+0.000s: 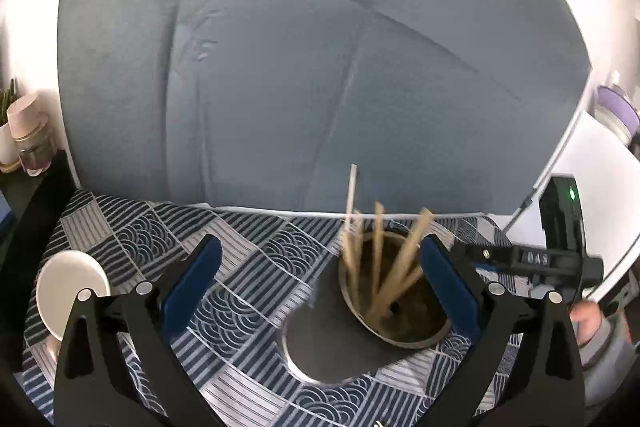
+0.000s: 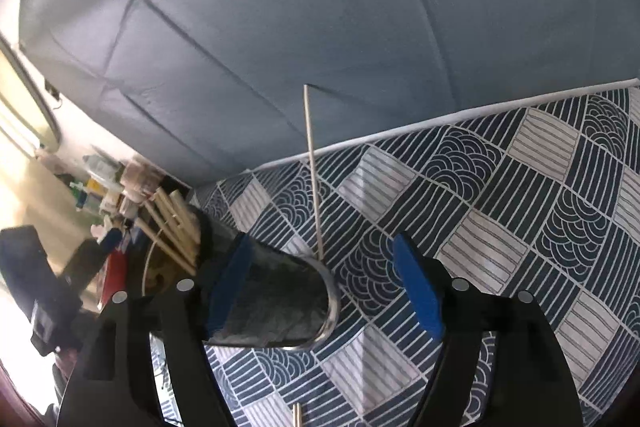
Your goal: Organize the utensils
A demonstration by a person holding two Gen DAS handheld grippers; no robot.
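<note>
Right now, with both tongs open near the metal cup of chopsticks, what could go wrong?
1. The wooden chopsticks look blurred in the left view and lean outward in the round metal cup, so some could spill onto the blue patterned tablecloth.
2. The left tongs straddle the cup with its jaws wide; closing carelessly might tip it.
3. The white ceramic bowl sits near the table's edge; a sideways swing could knock it.

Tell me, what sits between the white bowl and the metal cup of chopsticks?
In the left wrist view, only patterned tablecloth and the left gripper's blue finger lie between the bowl and cup.
</note>
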